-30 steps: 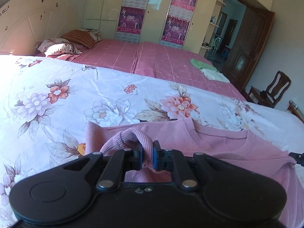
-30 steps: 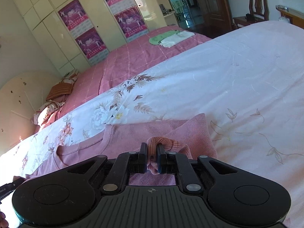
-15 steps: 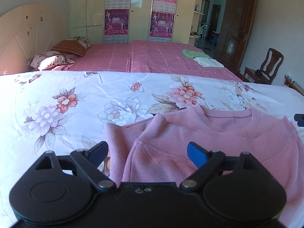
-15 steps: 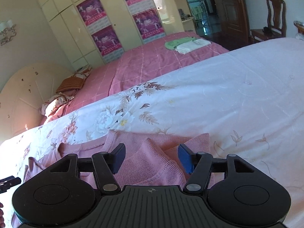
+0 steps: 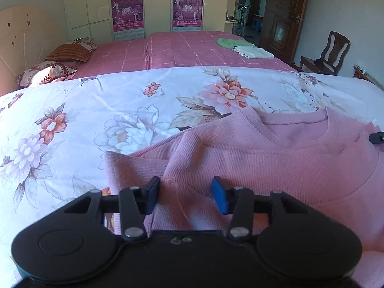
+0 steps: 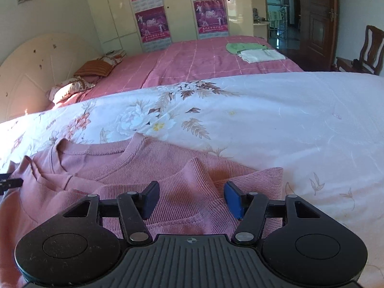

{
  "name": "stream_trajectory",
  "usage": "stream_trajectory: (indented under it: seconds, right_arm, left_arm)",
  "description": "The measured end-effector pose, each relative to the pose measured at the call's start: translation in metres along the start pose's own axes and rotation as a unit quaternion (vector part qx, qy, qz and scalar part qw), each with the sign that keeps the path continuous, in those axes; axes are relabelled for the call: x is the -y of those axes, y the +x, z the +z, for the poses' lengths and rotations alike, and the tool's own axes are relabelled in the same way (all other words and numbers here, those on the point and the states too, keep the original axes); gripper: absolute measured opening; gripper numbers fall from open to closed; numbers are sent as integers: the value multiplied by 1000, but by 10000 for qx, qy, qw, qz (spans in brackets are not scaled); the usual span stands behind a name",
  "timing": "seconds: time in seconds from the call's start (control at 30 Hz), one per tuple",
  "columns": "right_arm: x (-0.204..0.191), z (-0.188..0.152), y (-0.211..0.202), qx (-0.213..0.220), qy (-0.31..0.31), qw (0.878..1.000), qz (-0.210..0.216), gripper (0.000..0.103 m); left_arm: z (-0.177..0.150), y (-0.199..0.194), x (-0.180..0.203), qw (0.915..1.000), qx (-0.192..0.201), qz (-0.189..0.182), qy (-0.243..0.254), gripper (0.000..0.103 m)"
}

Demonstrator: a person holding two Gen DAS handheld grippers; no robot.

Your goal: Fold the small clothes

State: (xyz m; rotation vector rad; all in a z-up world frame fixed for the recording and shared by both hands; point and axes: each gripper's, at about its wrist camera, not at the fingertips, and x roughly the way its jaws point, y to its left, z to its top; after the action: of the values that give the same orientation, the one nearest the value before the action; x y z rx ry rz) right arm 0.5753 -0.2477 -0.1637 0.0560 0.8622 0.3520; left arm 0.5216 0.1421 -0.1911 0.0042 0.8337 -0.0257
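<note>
The pink knit sweater (image 5: pixel 276 165) lies flat on the floral quilt (image 5: pixel 96 120), its sleeves folded in over the chest. The left gripper (image 5: pixel 186 196) and right gripper (image 6: pixel 192 200) hover over those folded sleeves; their jaws have just been closing but stand apart, pinching nothing. I'd say each should catch both layers at the fold's edge, evenly, before lifting.

The pink sweater (image 5: pixel 276 168) is ribbed matt knit; the floral sheet (image 5: pixel 120 110) smooth cloth; the wardrobe (image 6: pixel 115 12) glossy.
</note>
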Motion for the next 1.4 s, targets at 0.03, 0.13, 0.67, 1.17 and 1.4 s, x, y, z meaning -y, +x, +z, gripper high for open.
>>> stream_trajectory:
  seconds: [0.03, 0.13, 0.67, 1.17, 1.4]
  right_arm:
    - [-3, -1, 2, -54, -125, 9999, -69, 11]
    - [-5, -3, 0, 11, -198, 9998, -41, 6]
    - [13, 8, 3, 802, 721, 9902, -883, 3]
    - [-3, -3, -26, 1004, 509, 9885, -1013, 11]
    - [-47, -34, -15, 566, -50, 9960, -683, 11]
  left_arm:
    - [0, -1, 1, 10000, 16, -19, 32, 25]
    - [-2, -8, 7, 9998, 171, -27, 110, 13]
    - [1, -3, -1, 9929, 676, 598, -781, 13]
    - [-18, -71, 1, 9907, 1021, 629, -638, 70]
    - [-41, -57, 38, 9974, 577, 331, -276, 67]
